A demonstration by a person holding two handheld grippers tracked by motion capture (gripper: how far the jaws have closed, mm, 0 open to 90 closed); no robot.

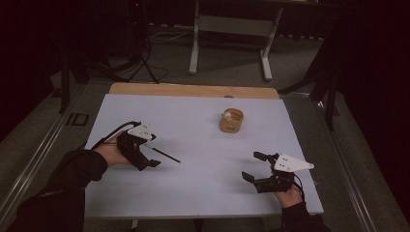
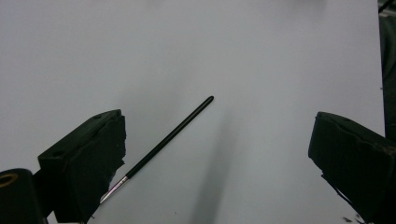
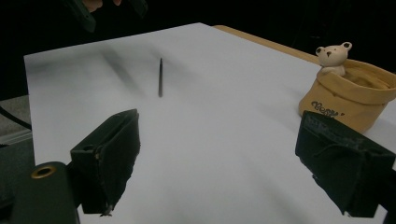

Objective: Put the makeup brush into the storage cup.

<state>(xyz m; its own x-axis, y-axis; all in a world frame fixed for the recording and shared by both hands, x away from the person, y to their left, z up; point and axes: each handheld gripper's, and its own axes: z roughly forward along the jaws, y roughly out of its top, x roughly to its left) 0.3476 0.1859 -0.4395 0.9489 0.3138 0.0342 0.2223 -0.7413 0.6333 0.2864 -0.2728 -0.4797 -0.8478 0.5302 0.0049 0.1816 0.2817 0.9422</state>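
**Brush beside left tongs, both tongs released**

Slim black brush flat on the white surface, long axis slanting away from left tongs, metal end just beside one jaw. Left tongs wide apart, holding nothing. Right tongs well apart from brush, likewise released, empty. Bear pouch farther back.

My room is dim and its edges go black; only the pale grey tabletop is lit, carrying soft, smeared shadows.

My dim lab recording bay.
I work at a white-topped table amid black curtains, floor cables and a metal stand.
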